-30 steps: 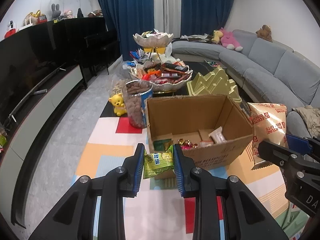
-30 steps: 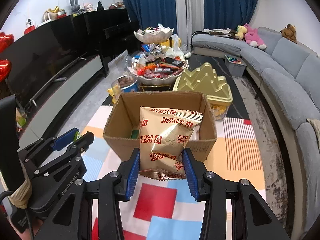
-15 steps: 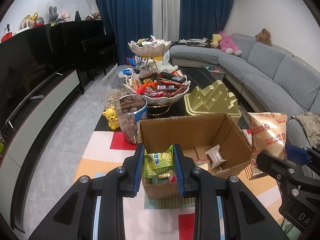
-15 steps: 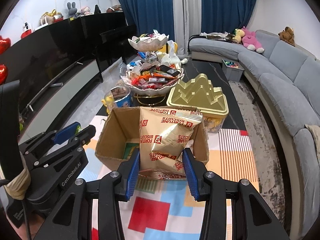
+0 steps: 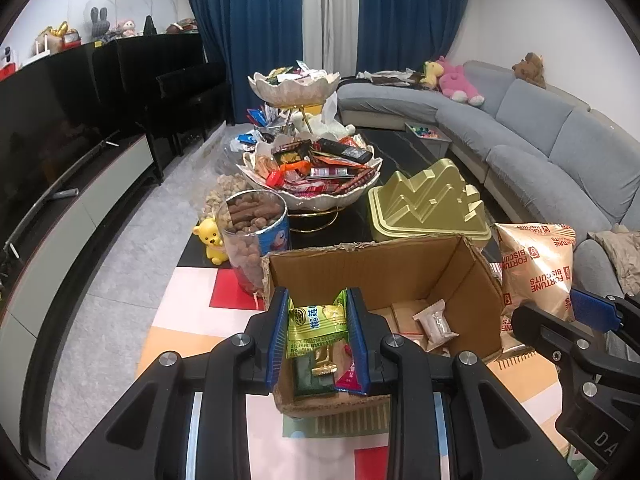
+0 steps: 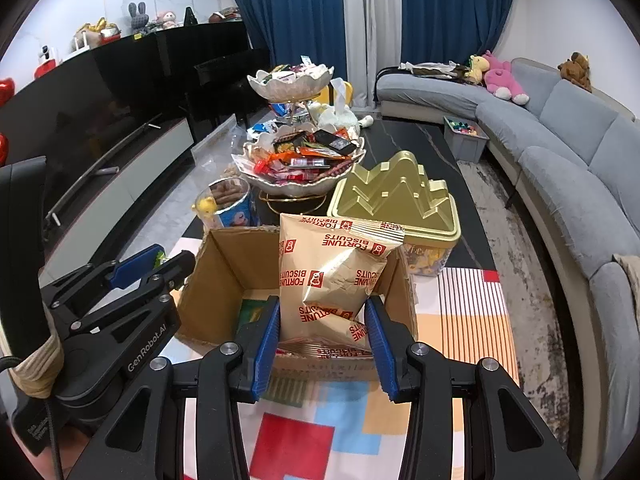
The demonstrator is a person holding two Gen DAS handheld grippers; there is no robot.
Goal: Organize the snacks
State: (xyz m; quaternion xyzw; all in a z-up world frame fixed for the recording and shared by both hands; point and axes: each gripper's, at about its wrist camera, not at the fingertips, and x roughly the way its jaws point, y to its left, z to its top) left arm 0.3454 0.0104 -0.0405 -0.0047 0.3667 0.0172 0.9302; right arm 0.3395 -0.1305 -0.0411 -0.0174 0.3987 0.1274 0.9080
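Observation:
An open cardboard box (image 5: pixel 360 264) (image 6: pixel 224 276) stands on a colourful mat with a few small snack packets inside. My left gripper (image 5: pixel 318 334) is shut on a small green snack packet (image 5: pixel 316 322), held over the box's near left corner. My right gripper (image 6: pixel 322 338) is shut on a gold Fortune Biscuits bag (image 6: pixel 328 276), held over the box's near edge. That bag also shows in the left wrist view (image 5: pixel 536 264), to the right of the box. The left gripper shows at the left of the right wrist view (image 6: pixel 132 268).
Behind the box are a two-tier bowl stand (image 5: pixel 308 184) heaped with snacks, a gold mountain-shaped tin (image 5: pixel 428 208), a clear tub of brown snacks (image 5: pixel 256 240) and a yellow bear figure (image 5: pixel 210 240). A grey sofa (image 5: pixel 560 160) runs along the right, a black TV cabinet (image 5: pixel 60 140) along the left.
Both grippers have moved forward and up over the box with their packets still held. The box now sits lower and nearer in both views.

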